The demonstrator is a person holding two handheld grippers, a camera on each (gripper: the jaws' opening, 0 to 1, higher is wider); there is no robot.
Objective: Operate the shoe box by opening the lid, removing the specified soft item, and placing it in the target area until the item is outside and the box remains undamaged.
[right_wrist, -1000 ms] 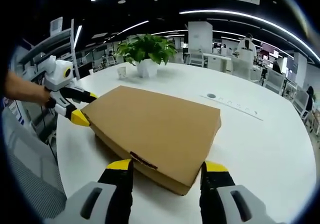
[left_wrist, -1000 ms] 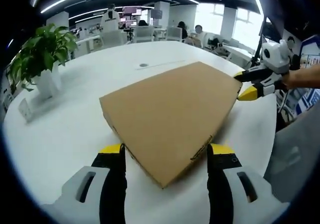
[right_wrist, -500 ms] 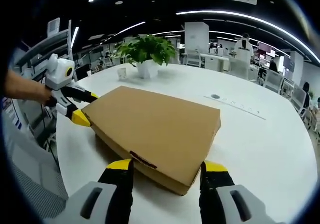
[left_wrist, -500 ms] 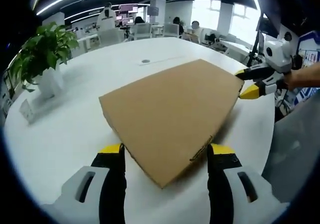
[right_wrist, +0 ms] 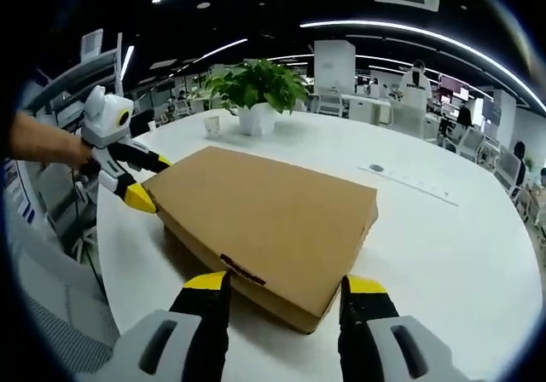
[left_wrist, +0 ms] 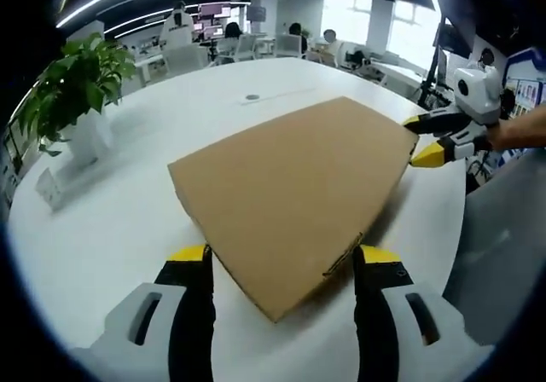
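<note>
The closed shoe box (left_wrist: 290,199) lies flat near the worktop (left_wrist: 111,220) edge. The left gripper (left_wrist: 281,267) has its fingers apart astride one corner; the right gripper (right_wrist: 277,292) likewise straddles the opposite end. Both sit equally near along the box's long axis.

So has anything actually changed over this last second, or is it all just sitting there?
Very little. The cardboard box lies shut on the white table as before, a corner between the open jaws of each gripper. Only the views drifted slightly; nothing was gripped or released. The potted plant stayed put.
</note>
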